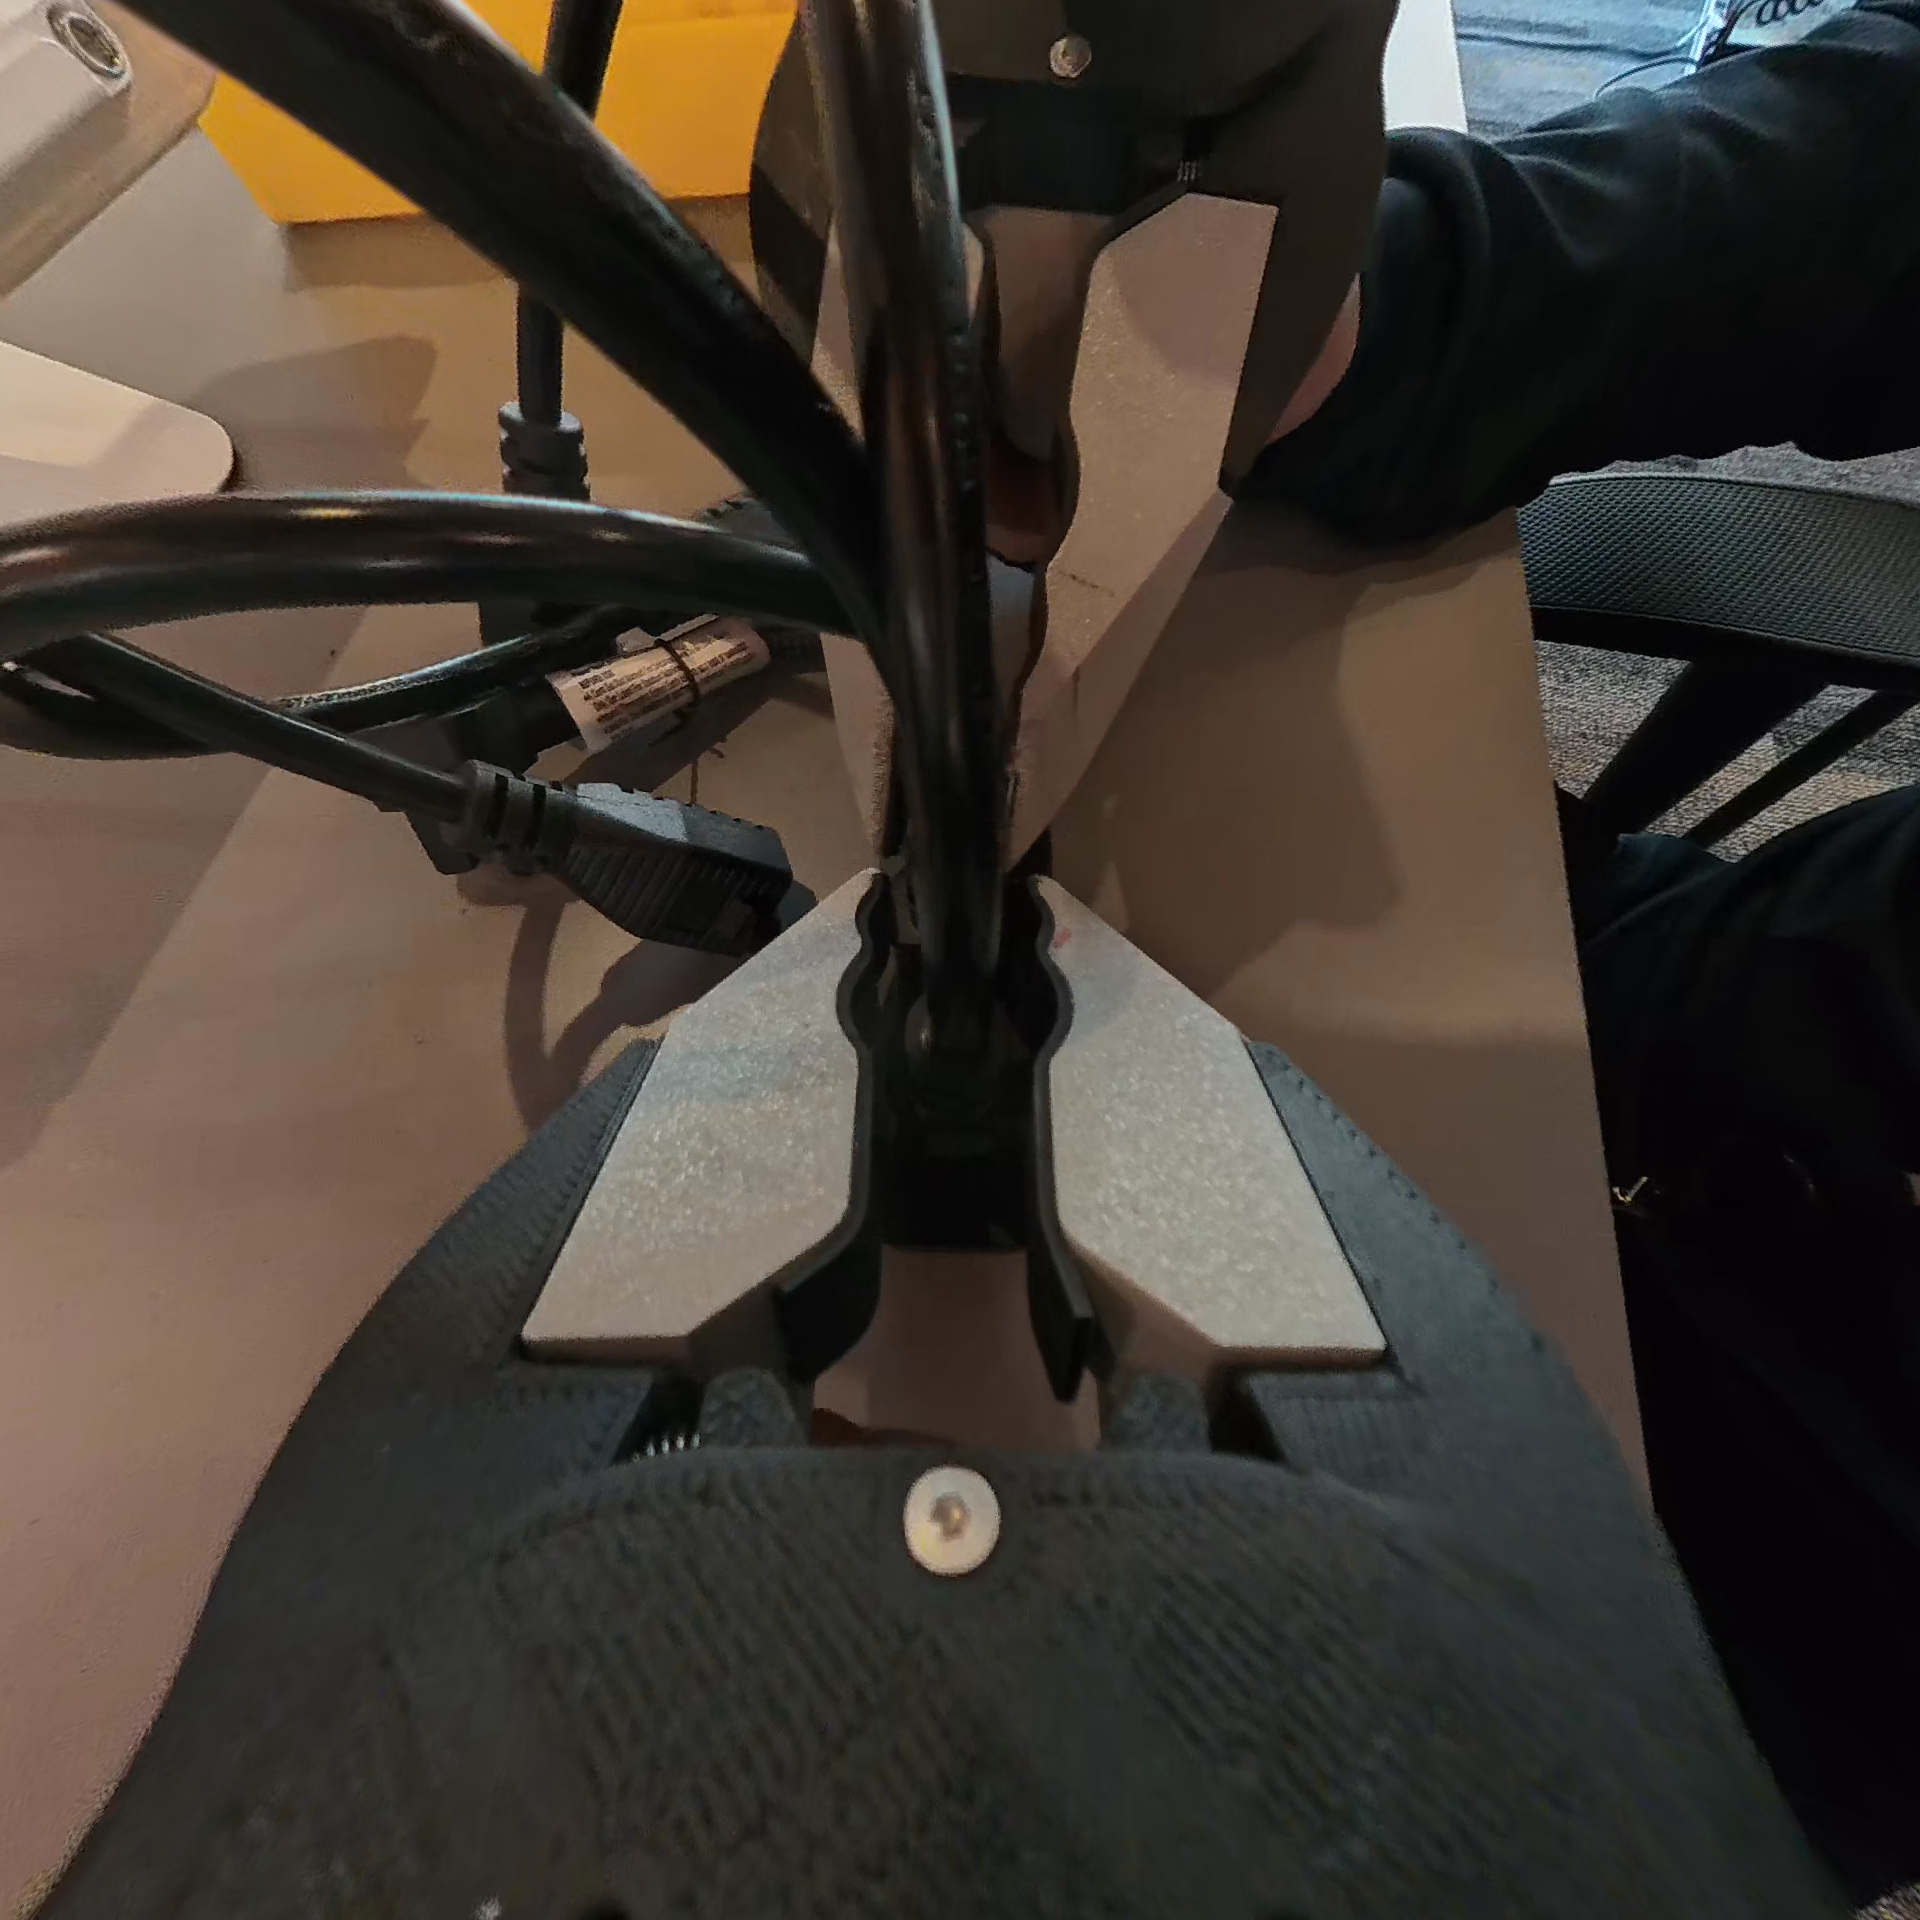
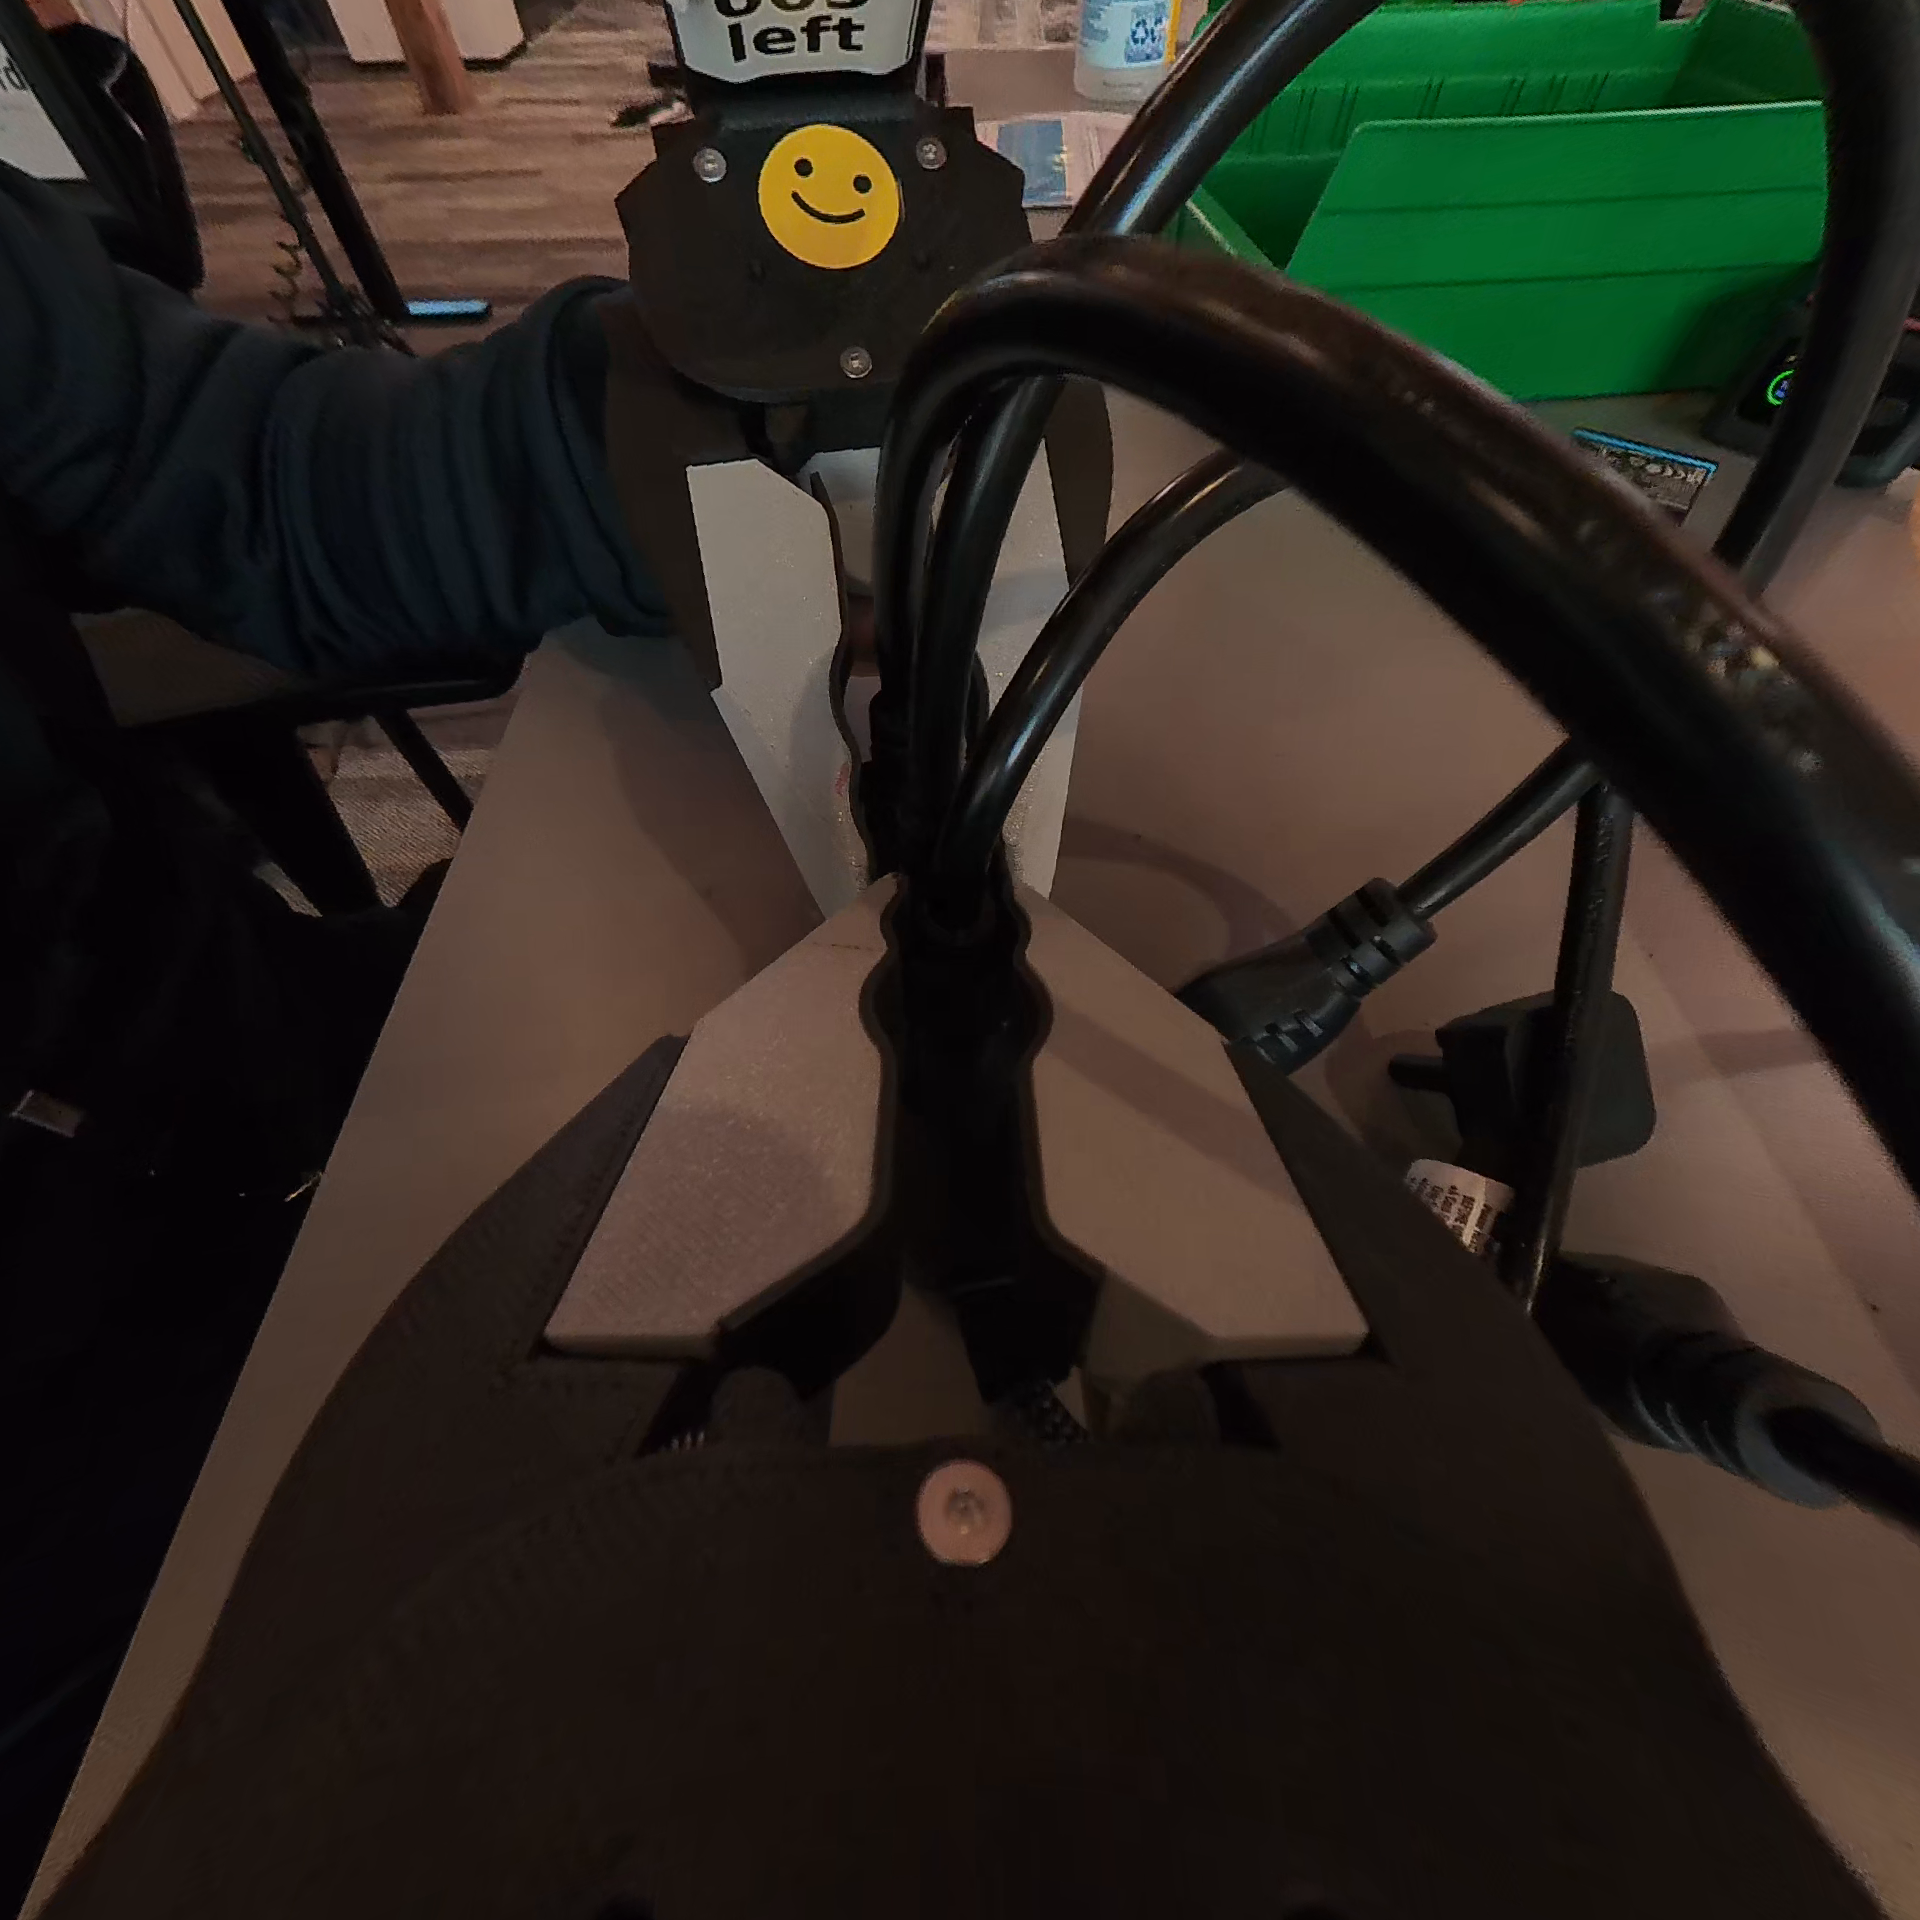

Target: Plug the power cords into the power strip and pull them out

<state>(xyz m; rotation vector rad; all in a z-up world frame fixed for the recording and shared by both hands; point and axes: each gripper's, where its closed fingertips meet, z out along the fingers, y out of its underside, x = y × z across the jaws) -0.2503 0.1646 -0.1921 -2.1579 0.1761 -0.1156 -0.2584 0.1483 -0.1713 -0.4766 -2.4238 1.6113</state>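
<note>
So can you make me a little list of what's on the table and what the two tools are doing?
left tool: clamped on bundled black cords
right tool: clamped on the same cords, facing the left one
loose plug: lying on the table
background: yellow box, green bins
power strip: not visible

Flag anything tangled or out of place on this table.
Both tools, left and right, clamp the same bundle of black cords tip to tip. Cord loops sprawl tangled over the table, with a loose connector lying unplugged.
</note>
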